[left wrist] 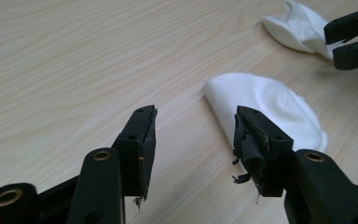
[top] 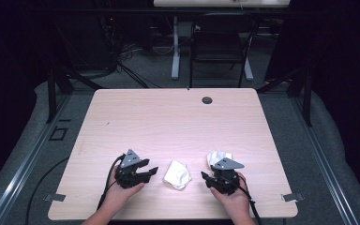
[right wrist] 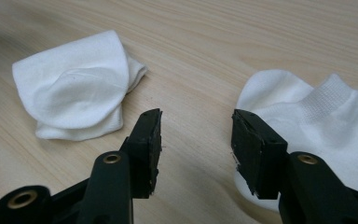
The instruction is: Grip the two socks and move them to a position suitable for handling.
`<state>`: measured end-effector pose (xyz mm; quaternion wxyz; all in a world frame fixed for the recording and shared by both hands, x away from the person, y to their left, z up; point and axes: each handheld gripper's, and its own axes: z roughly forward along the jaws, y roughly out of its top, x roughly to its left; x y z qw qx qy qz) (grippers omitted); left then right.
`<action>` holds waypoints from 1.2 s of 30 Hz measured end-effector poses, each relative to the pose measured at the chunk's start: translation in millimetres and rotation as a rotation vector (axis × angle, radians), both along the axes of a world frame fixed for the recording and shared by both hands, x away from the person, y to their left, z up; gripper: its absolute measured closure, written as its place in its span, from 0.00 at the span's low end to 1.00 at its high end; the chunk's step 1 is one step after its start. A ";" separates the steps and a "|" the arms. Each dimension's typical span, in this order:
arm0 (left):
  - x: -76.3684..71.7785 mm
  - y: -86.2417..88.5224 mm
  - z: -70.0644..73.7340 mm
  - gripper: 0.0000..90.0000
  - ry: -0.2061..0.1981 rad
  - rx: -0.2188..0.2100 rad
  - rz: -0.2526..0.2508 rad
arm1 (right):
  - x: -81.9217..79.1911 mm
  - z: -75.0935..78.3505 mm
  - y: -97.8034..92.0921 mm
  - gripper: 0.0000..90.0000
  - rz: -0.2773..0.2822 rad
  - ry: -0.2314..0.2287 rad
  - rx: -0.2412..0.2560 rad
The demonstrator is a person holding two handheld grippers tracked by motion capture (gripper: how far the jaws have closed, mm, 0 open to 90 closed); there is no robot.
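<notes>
White socks are lying near the table's near edge — one folded sock (top: 176, 174) between both spread, empty grippers, the other sock (right wrist: 317, 126) beside the right gripper (right wrist: 196, 140). The left gripper (left wrist: 193, 140) is hovering — better to pinch a cuff edge, low.

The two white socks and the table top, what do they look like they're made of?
Both the folded sock and the sock with the ribbed cuff look like soft matte knit, likely cotton: ribbing, limp creases. The table top shows pale wood grain, smooth, possibly laminate.

No legible text or labels, seemingly, anywhere
</notes>
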<state>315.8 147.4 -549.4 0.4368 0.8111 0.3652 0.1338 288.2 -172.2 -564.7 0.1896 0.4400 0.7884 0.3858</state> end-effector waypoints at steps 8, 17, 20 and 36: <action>4.1 -40.7 -1.6 0.71 0.010 0.013 -0.054 | -2.7 1.4 -2.2 0.56 -0.003 -0.045 -0.019; 8.6 -57.9 -16.1 0.82 0.028 0.108 -0.082 | -2.7 4.9 -5.5 0.59 -0.029 -0.050 0.000; 8.1 -57.9 -18.6 0.82 0.050 0.116 -0.099 | -2.4 5.0 -5.9 0.60 -0.027 -0.044 0.006; -8.3 -44.5 -25.4 0.84 0.090 0.148 -0.080 | -1.3 7.2 -14.6 0.64 -0.062 -0.058 0.054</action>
